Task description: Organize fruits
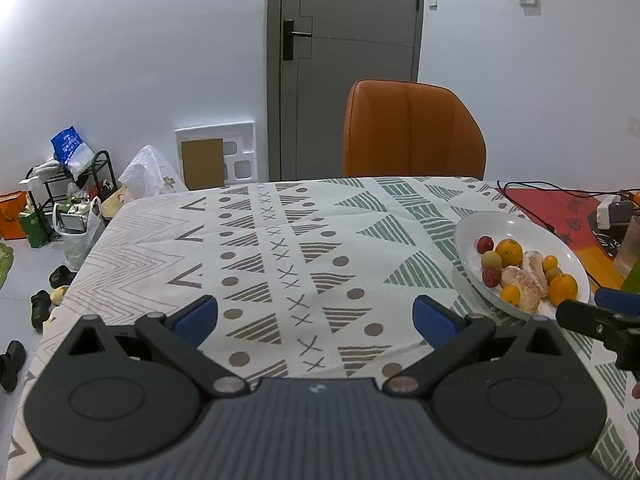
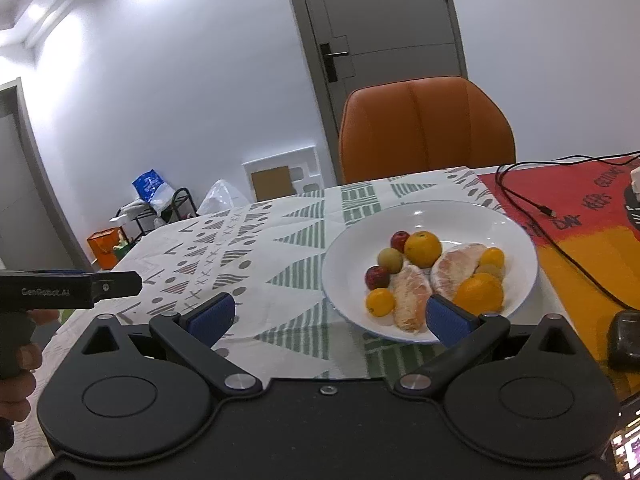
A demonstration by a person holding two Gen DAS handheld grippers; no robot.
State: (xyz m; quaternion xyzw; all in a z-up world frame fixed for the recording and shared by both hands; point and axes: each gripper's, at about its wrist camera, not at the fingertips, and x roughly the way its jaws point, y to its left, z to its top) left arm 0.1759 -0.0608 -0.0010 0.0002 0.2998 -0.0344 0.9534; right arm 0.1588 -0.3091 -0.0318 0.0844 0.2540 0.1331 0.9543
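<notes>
A white plate (image 2: 424, 216) (image 1: 508, 222) on the patterned tablecloth holds several fruits: two oranges (image 2: 423, 247) (image 1: 509, 252), peeled pomelo segments (image 2: 412, 292) (image 1: 524, 280), small red fruits (image 2: 377, 277), small yellow ones (image 2: 380, 301) and a greenish one (image 2: 390, 259). My right gripper (image 2: 330, 314) stands open just before the plate's near rim, its right finger over the rim; nothing is between the fingers. My left gripper (image 1: 316, 316) is open over bare tablecloth, left of the plate. The right gripper's tip (image 1: 580, 314) shows at the right edge of the left wrist view.
An orange chair (image 1: 414, 130) stands at the table's far side before a grey door (image 1: 352, 40). A red and orange mat (image 2: 580, 216) with a black cable (image 2: 532, 208) lies right of the plate. A dark object (image 2: 624, 338) sits near the right edge. Bags and shoes clutter the floor at left (image 1: 68, 208).
</notes>
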